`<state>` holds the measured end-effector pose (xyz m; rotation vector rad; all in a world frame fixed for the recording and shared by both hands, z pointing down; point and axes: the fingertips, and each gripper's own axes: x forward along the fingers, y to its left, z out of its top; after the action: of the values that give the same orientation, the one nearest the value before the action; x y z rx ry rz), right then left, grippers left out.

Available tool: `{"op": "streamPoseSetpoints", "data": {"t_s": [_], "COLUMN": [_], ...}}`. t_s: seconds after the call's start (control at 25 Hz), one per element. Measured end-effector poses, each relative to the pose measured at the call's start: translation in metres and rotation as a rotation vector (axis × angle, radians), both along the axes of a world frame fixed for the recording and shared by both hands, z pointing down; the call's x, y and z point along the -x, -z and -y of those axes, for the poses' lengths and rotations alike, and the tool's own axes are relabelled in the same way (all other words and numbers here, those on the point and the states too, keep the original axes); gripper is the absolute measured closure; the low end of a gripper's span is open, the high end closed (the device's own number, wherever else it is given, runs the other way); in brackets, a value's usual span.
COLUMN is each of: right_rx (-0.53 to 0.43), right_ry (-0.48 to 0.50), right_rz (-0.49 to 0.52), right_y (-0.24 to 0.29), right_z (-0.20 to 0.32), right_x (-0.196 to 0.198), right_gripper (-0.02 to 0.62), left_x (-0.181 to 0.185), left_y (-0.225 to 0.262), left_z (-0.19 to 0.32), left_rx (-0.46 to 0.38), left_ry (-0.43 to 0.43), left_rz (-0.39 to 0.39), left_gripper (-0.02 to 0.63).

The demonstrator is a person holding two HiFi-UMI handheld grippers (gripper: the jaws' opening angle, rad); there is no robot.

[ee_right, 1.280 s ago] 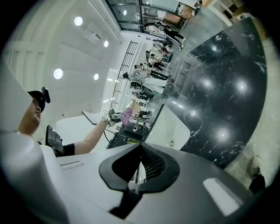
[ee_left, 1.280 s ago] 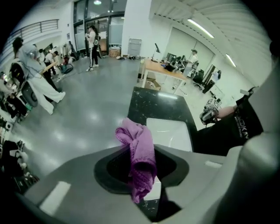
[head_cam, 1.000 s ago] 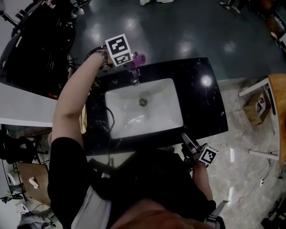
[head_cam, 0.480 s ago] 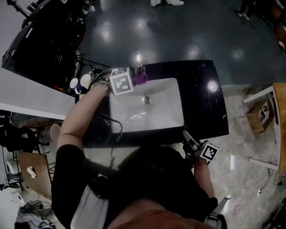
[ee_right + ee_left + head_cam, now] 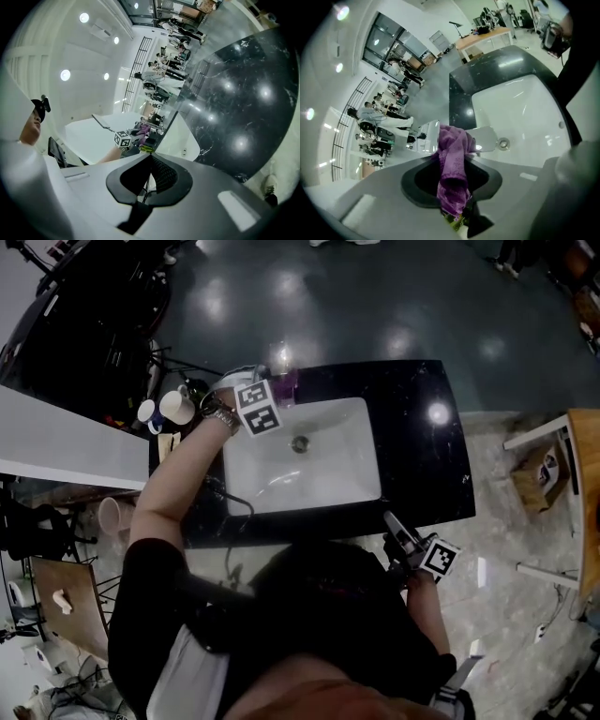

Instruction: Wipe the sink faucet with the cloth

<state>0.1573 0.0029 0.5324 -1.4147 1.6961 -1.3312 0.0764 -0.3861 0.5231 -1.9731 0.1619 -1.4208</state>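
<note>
A purple cloth (image 5: pixel 455 140) hangs bunched between the jaws of my left gripper (image 5: pixel 451 164), which is shut on it. The cloth lies against the chrome faucet (image 5: pixel 490 138) at the back rim of the white sink (image 5: pixel 525 108). In the head view the left gripper (image 5: pixel 274 396) and the purple cloth (image 5: pixel 285 385) sit at the sink's (image 5: pixel 361 418) far left corner, and the faucet is mostly hidden under them. My right gripper (image 5: pixel 392 524) is shut and holds nothing, near the counter's front edge; its jaws (image 5: pixel 149 158) meet with no gap.
The sink is set in a black marble counter (image 5: pixel 422 446). Two cups (image 5: pixel 161 410) stand left of the counter on a dark shelf. A cable (image 5: pixel 232 507) runs over the counter's left side. A wooden stool (image 5: pixel 548 465) stands at the right.
My left gripper has come down with the purple cloth from above and behind the faucet onto the sink's back rim. The right gripper has stayed where it was.
</note>
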Motion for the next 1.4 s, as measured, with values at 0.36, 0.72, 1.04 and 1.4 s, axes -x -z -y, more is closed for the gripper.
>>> {"op": "streamPoseSetpoints", "data": {"t_s": [0.36,0.72,1.04,1.4], "right_rx": [-0.002,-0.012,0.018,0.098], "right_ry": [0.034,0.072,0.112,-0.022], "right_rz": [-0.007,0.021,0.014,0.009], "right_y": [0.001,-0.005,-0.005,-0.012], "right_z": [0.008,0.016,0.017,-0.016], "right_x": [0.008,0.012,0.023,0.002], "right_gripper": [0.584,0.584,0.584,0.584], "left_x": [0.005,0.070,0.044,0.008], "left_y": [-0.002,-0.010,-0.069,-0.086], "left_z": [-0.015,-0.120,-0.055,0.019], "left_rx": [0.085,1.156,1.627,1.712], "left_ry": [0.015,0.504,0.932,1.102], "left_rz": [-0.094,-0.509,-1.213,-1.775], "left_gripper": [0.491,0.491,0.491,0.491]}}
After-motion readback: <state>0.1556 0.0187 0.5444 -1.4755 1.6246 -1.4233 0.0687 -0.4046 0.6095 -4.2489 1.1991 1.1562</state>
